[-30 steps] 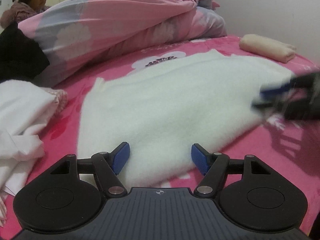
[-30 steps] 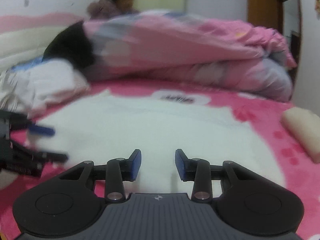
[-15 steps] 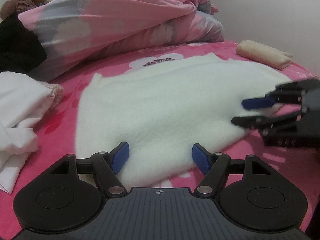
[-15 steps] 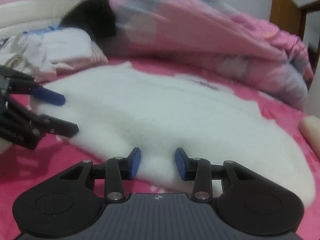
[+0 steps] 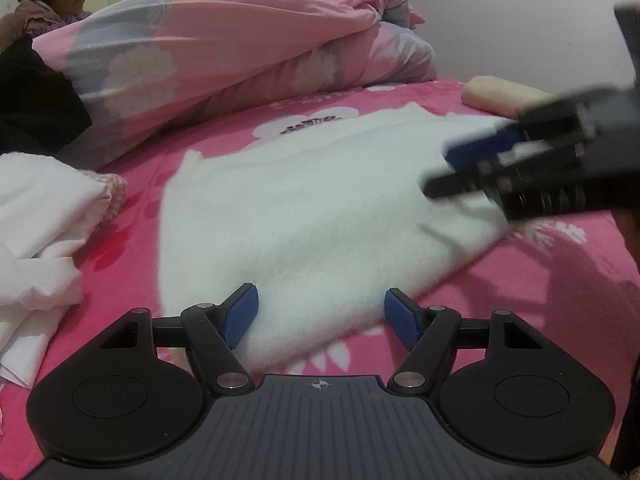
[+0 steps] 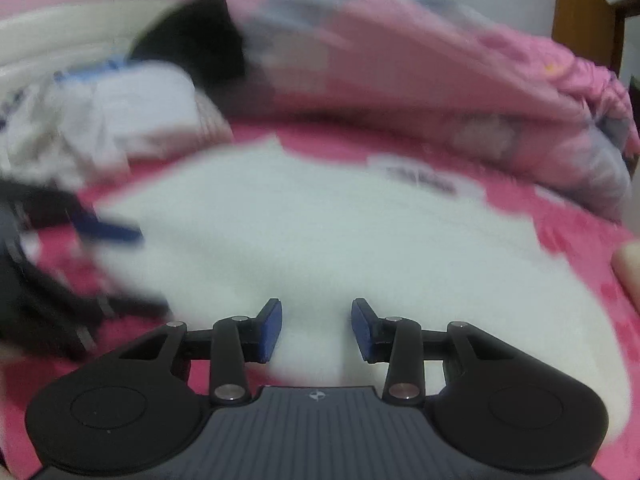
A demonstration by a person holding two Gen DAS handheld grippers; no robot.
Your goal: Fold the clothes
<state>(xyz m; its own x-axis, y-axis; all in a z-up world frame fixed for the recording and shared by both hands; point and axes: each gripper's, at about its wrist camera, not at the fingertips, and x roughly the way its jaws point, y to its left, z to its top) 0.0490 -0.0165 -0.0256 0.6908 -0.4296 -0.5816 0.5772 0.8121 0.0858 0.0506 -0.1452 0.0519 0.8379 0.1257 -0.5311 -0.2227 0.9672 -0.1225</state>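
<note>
On the pink bed (image 5: pixel 532 300), near its front edge, a white fleece garment (image 5: pixel 304 200) lies flat: soft, light, limp, best pinched at its hem corners. Left gripper (image 5: pixel 320 312) gapes wide, right gripper (image 6: pixel 316 330) narrower; both empty.

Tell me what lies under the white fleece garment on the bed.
The white fleece garment lies flat on the pink floral bedspread, whose white flower print shows just beyond its far edge. Whatever else sits beneath the fleece is covered and cannot be seen.

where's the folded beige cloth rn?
Left wrist view, far right: the folded beige cloth lies on the pink bedsheet beyond the white fleece garment.
</note>
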